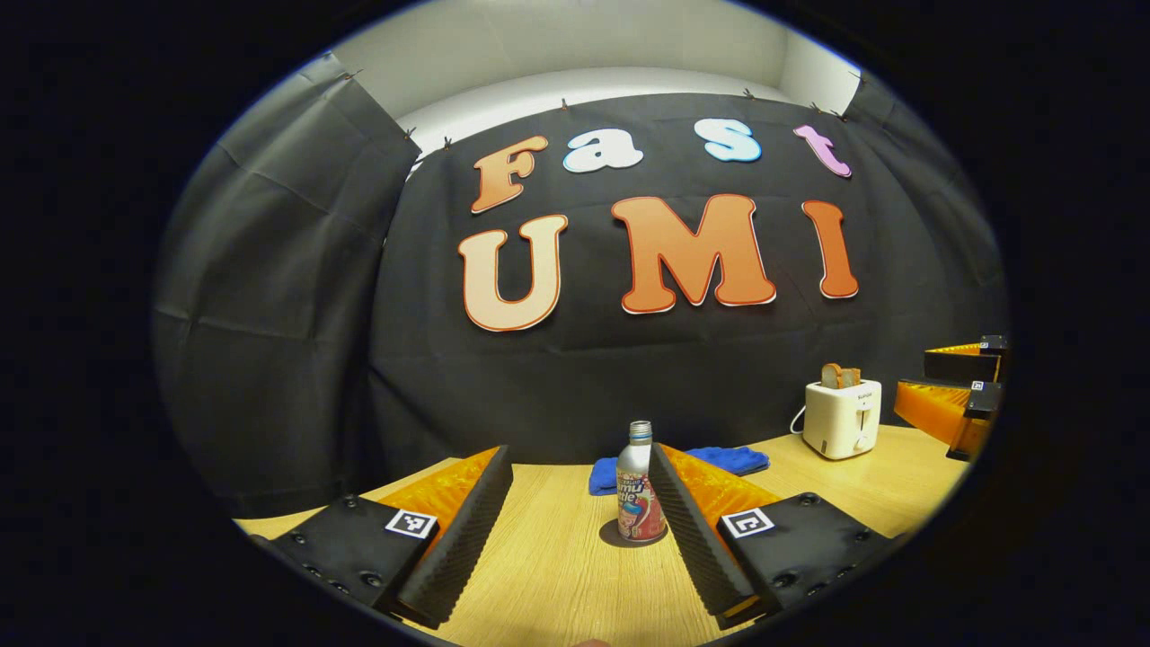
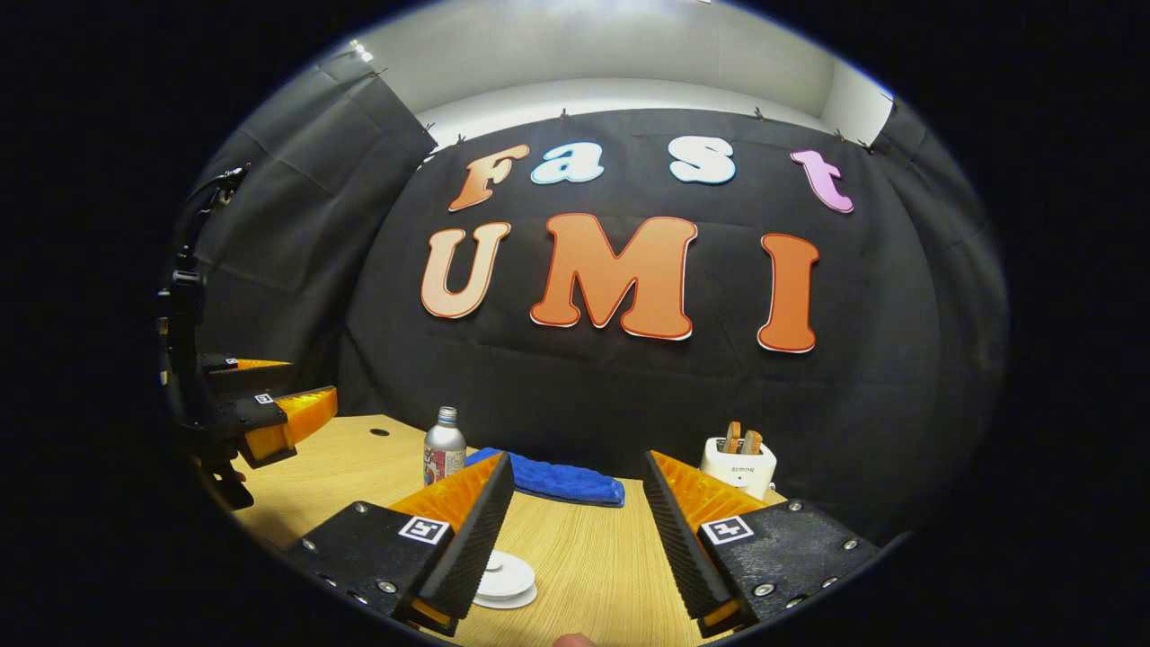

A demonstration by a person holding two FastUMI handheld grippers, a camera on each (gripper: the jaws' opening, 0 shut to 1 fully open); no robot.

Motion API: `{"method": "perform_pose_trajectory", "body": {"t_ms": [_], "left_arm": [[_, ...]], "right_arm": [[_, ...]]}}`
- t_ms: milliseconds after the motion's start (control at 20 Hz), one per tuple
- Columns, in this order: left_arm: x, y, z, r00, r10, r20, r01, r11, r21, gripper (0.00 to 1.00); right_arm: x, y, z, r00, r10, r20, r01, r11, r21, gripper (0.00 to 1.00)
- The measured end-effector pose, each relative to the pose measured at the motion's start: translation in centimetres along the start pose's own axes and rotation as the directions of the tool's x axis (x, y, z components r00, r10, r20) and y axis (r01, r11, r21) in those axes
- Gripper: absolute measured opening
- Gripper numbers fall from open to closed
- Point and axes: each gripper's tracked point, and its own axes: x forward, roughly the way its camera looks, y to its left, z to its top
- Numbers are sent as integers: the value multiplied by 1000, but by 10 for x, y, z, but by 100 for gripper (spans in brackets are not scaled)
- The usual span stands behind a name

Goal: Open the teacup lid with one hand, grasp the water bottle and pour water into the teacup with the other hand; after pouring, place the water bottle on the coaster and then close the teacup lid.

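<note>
Left gripper view: water bottle stands upright on the coaster on the surface, between the left hand-held gripper fingers, nearer the right-side one. Cloth lies behind the bottle; toaster with bread slices stands farther right, near the back wall. Right hand-held gripper at the far right edge.

Right gripper view: teacup lid sits low beside the left-side finger; bottle back left, cloth behind, toaster back right.
</note>
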Motion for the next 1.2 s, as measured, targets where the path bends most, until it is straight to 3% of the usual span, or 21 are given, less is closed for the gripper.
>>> {"method": "perform_pose_trajectory", "body": {"t_ms": [350, 450, 500, 1200], "left_arm": [[8, -12, 11, 999, -21, 40, 22, 1000, -14, 100], [10, -14, 14, 999, -21, 46, 22, 1000, -19, 96], [11, -15, 13, 999, -22, 45, 23, 1000, -21, 99], [13, -11, 2, 1000, -7, 21, 7, 1000, -30, 99]], "right_arm": [[6, -9, 0, 1000, -24, -3, 24, 1000, 2, 86], [6, -12, 0, 1000, -28, 0, 28, 1000, 6, 86], [6, -12, 2, 1000, -28, 2, 28, 1000, 8, 86], [10, -13, -2, 1000, -20, -13, 21, 1000, 9, 87]]}}
